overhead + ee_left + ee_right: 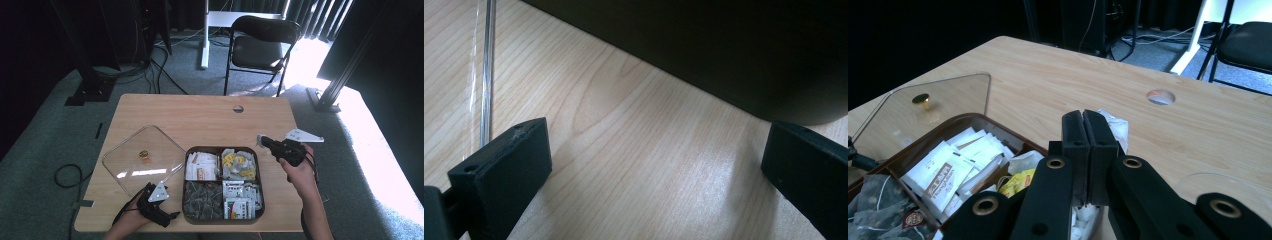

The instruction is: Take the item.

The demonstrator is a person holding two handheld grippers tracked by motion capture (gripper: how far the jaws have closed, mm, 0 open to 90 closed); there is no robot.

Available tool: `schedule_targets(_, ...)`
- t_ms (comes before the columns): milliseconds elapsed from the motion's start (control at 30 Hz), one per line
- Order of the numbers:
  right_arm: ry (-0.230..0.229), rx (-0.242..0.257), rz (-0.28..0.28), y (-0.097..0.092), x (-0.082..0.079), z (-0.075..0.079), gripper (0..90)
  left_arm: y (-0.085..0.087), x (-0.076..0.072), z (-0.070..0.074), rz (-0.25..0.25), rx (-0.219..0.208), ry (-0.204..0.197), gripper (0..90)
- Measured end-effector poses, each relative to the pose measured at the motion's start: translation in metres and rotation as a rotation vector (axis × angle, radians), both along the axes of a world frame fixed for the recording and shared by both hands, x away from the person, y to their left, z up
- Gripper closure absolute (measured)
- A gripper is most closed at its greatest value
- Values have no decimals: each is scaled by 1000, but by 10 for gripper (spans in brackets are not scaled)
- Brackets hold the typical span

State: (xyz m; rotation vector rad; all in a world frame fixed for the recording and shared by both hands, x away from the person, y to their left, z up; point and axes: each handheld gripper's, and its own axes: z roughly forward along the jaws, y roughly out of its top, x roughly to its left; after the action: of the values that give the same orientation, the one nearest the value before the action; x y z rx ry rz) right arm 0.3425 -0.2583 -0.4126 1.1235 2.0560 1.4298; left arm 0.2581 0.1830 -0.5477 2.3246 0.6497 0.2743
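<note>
Right claw (1086, 131) apparently pinching white sachet (1114, 125).

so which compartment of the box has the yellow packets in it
The far right compartment, the one closest to the right gripper. The others hold white sachets, dark tea bags and green-and-white packets.

A black folding chair (262, 42) stands at upper centre; a white post (205, 35) rises to its left; black cables (150, 70) cross the grey carpet (45, 135) at left.
</note>
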Motion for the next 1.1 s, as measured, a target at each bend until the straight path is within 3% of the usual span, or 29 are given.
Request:
schedule_targets(533, 10, 26, -104, -35, 14, 1, 893, 0, 0, 0, -1, 2, -1, 0)
schedule_targets(1100, 56, 26, -158, -53, 30, -11, 892, 0, 0, 0, 0, 1, 0, 0)
